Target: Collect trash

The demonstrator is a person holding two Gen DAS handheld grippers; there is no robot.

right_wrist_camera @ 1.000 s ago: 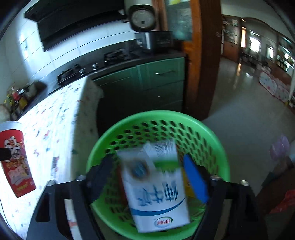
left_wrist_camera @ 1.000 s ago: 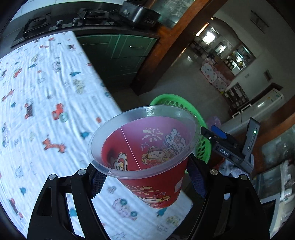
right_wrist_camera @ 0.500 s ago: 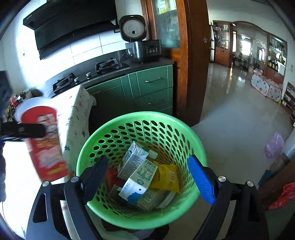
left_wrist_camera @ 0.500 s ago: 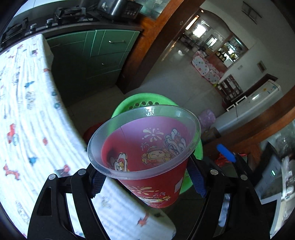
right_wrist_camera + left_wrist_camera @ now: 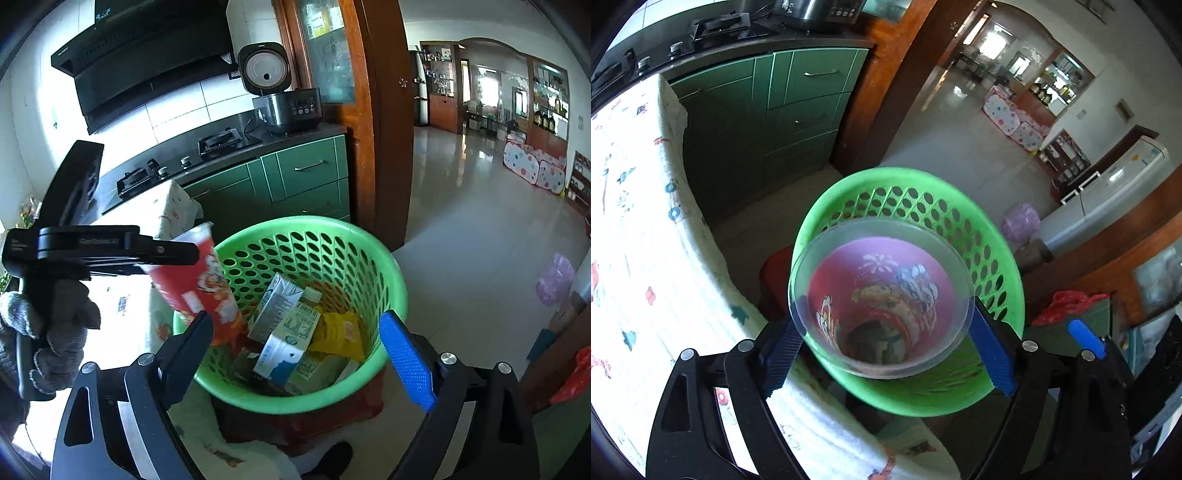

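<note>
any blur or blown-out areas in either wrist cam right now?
Left wrist: cup slightly soft, close to the lens; tablecloth overexposed; basket sharp. Right wrist: mostly sharp; tablecloth under the left gripper blown out; strong fisheye bending at the edges of both views.

Basket (image 5: 384, 266): glossy perforated plastic. Cup (image 5: 882, 295): clear plastic rim, printed paper wall. Tablecloth (image 5: 639, 229): quilted matt cloth.

Cup (image 5: 199, 284) over basket (image 5: 395, 280) rim (cartons (image 5: 284, 332) inside).
</note>
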